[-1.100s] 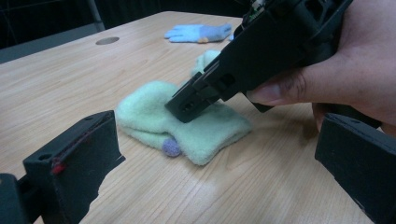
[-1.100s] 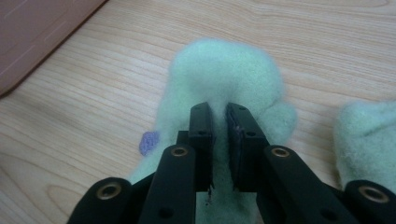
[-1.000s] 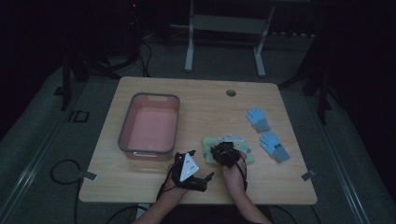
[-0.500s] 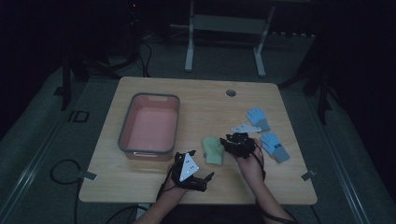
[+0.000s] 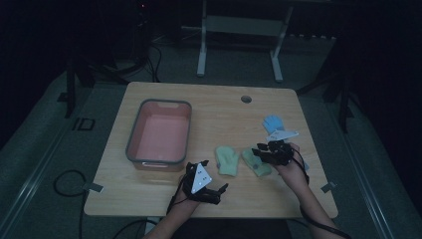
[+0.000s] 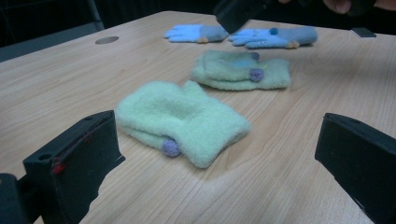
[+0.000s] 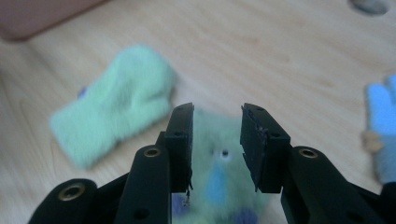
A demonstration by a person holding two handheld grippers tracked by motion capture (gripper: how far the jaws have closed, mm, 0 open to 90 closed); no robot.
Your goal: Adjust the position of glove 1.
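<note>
On the left half of the wooden table [image 5: 149,194] a grey-rimmed bin [image 5: 160,133] with a pink inside stands lengthwise, its near end close to the table's front edge.

Right of the bin's near corner, by the front edge, the left gripper [image 5: 219,191] rests low over the wood. Its 2 black jaws stand wide apart with nothing between them, as the left gripper view shows; it is released.

Just beyond it lies the first green mitten [image 5: 228,161] [image 6: 182,120], flat on the table near the middle, cuff toward the front edge, with a small purple bobble at the cuff.

Right of that one, a narrow strip of bare wood apart, lies the second green mitten [image 5: 256,162] [image 6: 240,71], which carries blue and purple trim.

The right gripper [image 5: 263,151] [image 7: 217,144] hangs over the right end of this second mitten. Its jaws have just been opening and now stand partly apart; in the right gripper view the mitten [image 7: 219,184] lies blurred below the gap, and the pads grasp nothing.

Farther right, toward the table's right edge, lie 2 blue gloves: one blue glove [image 5: 273,122] [image 6: 196,33] beyond the right gripper, the other blue glove [image 6: 275,37] beside it in the left gripper view.

A round hole [image 5: 246,99] sits near the table's far edge.
</note>
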